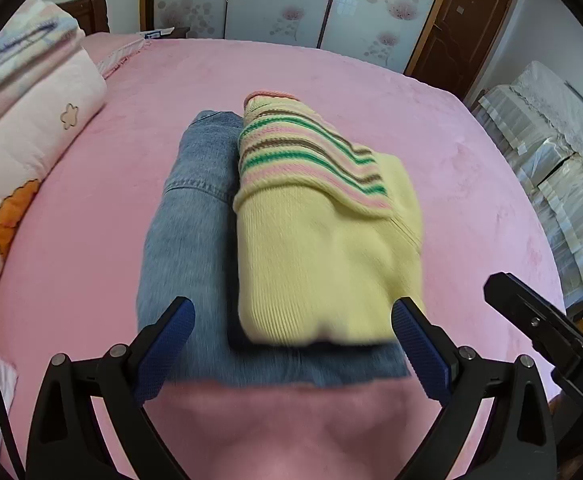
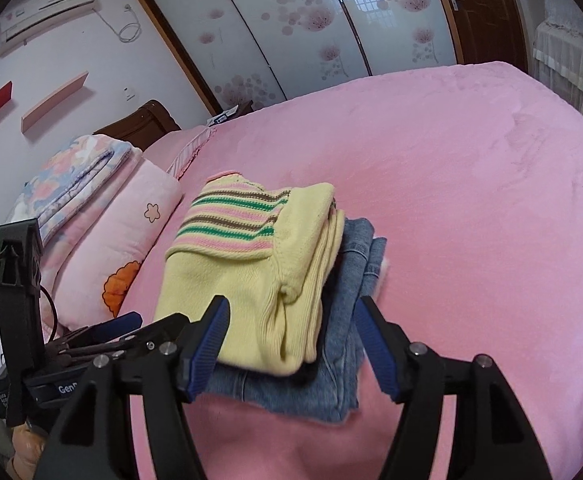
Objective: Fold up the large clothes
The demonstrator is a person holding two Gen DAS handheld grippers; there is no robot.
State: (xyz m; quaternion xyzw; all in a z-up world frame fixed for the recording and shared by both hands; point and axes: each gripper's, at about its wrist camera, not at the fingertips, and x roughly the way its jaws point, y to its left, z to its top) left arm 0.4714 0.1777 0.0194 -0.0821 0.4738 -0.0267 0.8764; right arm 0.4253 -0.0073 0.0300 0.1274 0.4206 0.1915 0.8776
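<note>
A folded yellow sweater (image 1: 323,264) with pink, green and brown stripes lies on top of folded blue jeans (image 1: 187,240) in the middle of the pink bed (image 1: 471,200). My left gripper (image 1: 291,320) is open and empty, its blue pads either side of the stack's near edge. In the right wrist view the sweater (image 2: 259,280) and jeans (image 2: 339,340) sit just ahead of my right gripper (image 2: 291,316), which is open and empty. The left gripper (image 2: 103,328) shows at the lower left there.
Folded pink quilts and a floral blanket (image 1: 23,152) are stacked at the left by the wooden headboard (image 2: 139,124). Covered boxes (image 1: 551,168) stand beside the bed at the right. Sliding wardrobe doors (image 1: 283,0) stand behind the bed.
</note>
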